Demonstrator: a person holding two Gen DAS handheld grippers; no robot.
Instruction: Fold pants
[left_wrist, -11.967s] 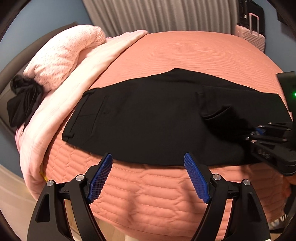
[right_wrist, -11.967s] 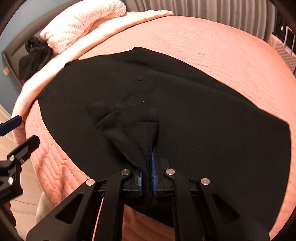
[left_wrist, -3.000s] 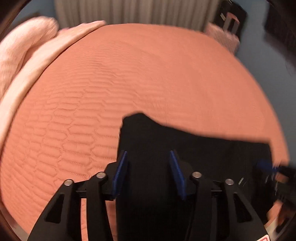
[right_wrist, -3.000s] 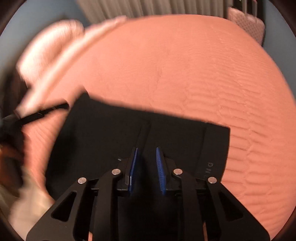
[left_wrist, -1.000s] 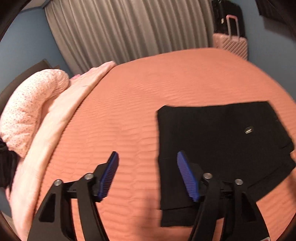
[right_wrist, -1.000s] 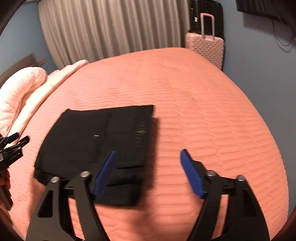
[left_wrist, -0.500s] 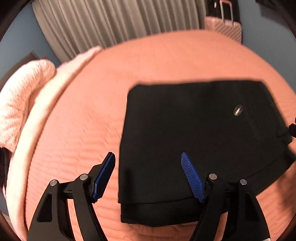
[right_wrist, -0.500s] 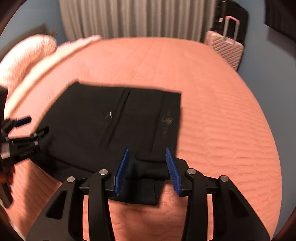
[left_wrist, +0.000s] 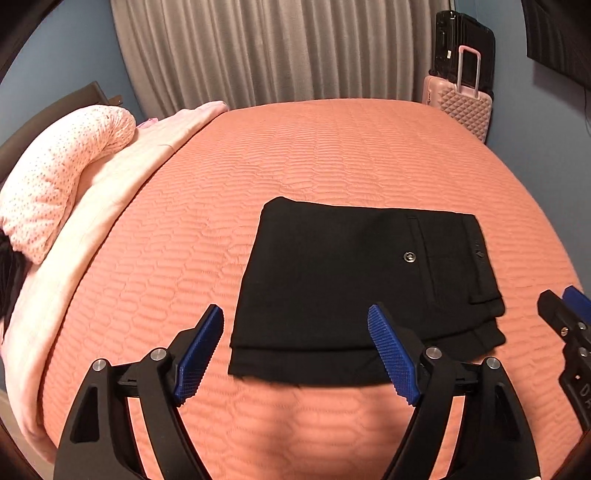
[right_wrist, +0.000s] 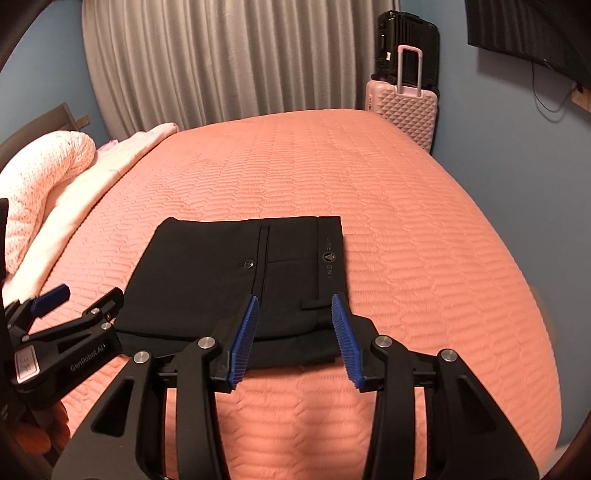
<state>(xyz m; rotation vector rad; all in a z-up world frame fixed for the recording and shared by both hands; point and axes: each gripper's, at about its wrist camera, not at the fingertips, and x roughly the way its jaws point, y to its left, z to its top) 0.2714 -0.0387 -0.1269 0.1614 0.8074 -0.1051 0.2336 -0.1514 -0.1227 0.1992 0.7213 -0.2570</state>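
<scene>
The black pants (left_wrist: 354, 284) lie folded into a compact layered rectangle on the orange quilted bed (left_wrist: 332, 155), near its front edge. They also show in the right wrist view (right_wrist: 240, 280), waistband with logo to the right. My left gripper (left_wrist: 295, 328) is open and empty, held above the front left part of the pants. My right gripper (right_wrist: 293, 317) is open and empty, above the front right part. The left gripper shows in the right wrist view (right_wrist: 74, 299); the right gripper's tip shows in the left wrist view (left_wrist: 565, 306).
A pink speckled pillow (left_wrist: 55, 177) and a pale pink blanket (left_wrist: 92, 206) lie along the bed's left side. A pink suitcase (right_wrist: 402, 107) and a black one (right_wrist: 406, 40) stand beyond the far right corner. Grey curtains (left_wrist: 277, 51) hang behind.
Both grippers have drawn back and up from the folded pants. The right gripper has opened wider. The pants lie still on the bed.
</scene>
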